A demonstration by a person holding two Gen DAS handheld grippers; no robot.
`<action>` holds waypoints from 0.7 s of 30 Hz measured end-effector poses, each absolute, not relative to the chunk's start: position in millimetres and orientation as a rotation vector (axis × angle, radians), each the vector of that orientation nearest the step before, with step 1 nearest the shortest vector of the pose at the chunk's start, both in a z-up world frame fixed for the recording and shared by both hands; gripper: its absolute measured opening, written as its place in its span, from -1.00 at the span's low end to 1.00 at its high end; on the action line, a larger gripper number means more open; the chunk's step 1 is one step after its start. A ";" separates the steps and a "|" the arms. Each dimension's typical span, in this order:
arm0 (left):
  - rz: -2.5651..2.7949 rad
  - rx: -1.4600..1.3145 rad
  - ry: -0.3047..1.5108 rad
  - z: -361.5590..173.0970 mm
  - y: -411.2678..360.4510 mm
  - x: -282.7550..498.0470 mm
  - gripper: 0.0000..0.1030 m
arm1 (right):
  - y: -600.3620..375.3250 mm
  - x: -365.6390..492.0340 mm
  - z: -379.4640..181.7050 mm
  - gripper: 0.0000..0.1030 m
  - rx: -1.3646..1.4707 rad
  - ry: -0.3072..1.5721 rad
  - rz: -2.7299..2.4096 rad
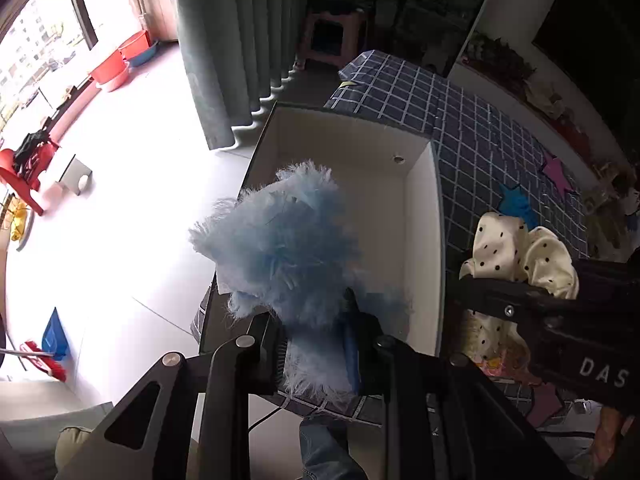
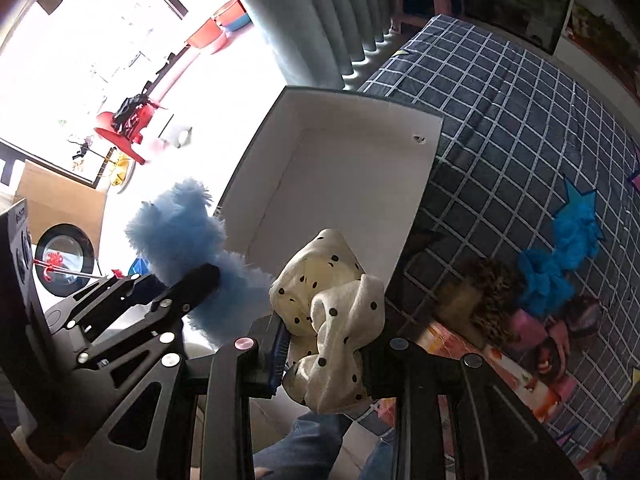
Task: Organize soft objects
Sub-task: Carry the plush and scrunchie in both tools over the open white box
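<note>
Two grips: both loaded, both at the near end of the box
left gripper (image 1: pixel 316 344): clamped on the blue fluffy thing (image 1: pixel 280 240), which bulges well past the pads
right gripper (image 2: pixel 324 344): clamped on the cream dotted cloth (image 2: pixel 332 312), bunched between the pads
box (image 1: pixel 436 240): white cardboard, open top, nothing seen inside; sits on the checked bed cover (image 1: pixel 500 128) at the bed's edge nearest the floor
fluffy thing position: partly over the box's near-left corner, part of it hanging outside the rim toward the floor
cloth position: over the near rim, roughly mid-width, just beside the fluffy thing
other soft items: blue crumpled piece (image 2: pixel 560 256) and a brown furry one (image 2: pixel 492 292) lie on the cover to the right of the box, not yet packed
step, my read: drop both loads into the box
how to do it well: carry each load further in over the floor of the box before letting go; the fluff needs to clear the left wall fully or it will snag on the rim and spill
release order: one at a time, cloth toward the far wall, fluff beside it, so the grippers don't collide
risk: fibres clinging to the pads after opening; lift straight up
</note>
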State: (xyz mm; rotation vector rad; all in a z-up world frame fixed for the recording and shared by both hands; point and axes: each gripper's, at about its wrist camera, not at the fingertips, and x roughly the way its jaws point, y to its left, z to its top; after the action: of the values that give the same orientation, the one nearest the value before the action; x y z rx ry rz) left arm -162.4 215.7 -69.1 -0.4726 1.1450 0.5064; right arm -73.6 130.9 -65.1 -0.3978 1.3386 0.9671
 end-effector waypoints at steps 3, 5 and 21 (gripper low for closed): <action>0.518 -0.493 1.157 -77.1 219.1 -159.2 -0.50 | 136.2 -74.2 -69.2 -0.41 -0.407 1.351 0.967; 0.526 -0.499 1.168 -82.8 220.7 -156.3 -0.50 | 140.0 -73.1 -72.3 -0.41 -0.412 1.356 0.967; 0.547 -0.503 1.230 -110.3 225.5 -145.0 -0.50 | 156.3 -71.9 -86.9 -0.41 -0.440 1.393 0.970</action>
State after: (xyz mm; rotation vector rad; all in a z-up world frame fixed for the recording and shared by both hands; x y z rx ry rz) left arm -145.0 225.5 -110.3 -0.5027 1.2302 0.5473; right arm -71.9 156.3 -86.9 -0.4397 1.3934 0.9695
